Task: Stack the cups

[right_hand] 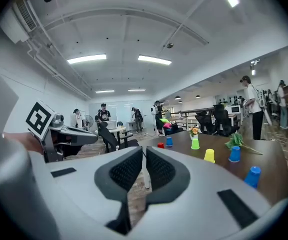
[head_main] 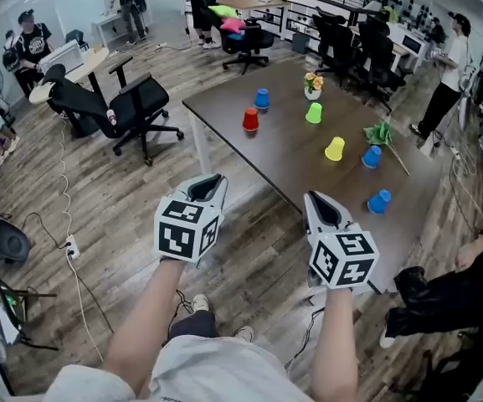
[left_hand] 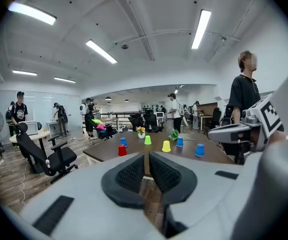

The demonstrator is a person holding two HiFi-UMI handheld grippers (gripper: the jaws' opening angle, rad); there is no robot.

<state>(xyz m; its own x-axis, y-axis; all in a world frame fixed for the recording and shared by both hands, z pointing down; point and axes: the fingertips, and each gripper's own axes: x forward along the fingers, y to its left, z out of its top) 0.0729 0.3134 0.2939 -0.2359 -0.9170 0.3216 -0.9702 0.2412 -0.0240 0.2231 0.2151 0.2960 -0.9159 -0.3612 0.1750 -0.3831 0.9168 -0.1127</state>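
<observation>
Dark brown wooden table [head_main: 291,162] bearing six small plastic cups, all mouth-down, unstacked and apart from one another: a red cup [head_main: 250,120], a blue cup [head_main: 262,99], a green cup [head_main: 313,113], a yellow cup [head_main: 335,148] and two further blue cups [head_main: 372,157] [head_main: 379,202]. A small white flowerpot [head_main: 312,86] and a green leafy sprig [head_main: 381,132] lie among them.

The left gripper [head_main: 212,180] and right gripper [head_main: 317,199] hang over the floor, short of the table. Each has its jaws pressed together on nothing.

Likely hazards:
- Jaws that are not parted before the approach would shove a light cup along rather than seize it.
- The nearest blue cup stands close to the table edge and could be knocked off.
- A hard pinch may buckle a thin wall.
- The sprig may snag its neighbouring blue cup.
</observation>
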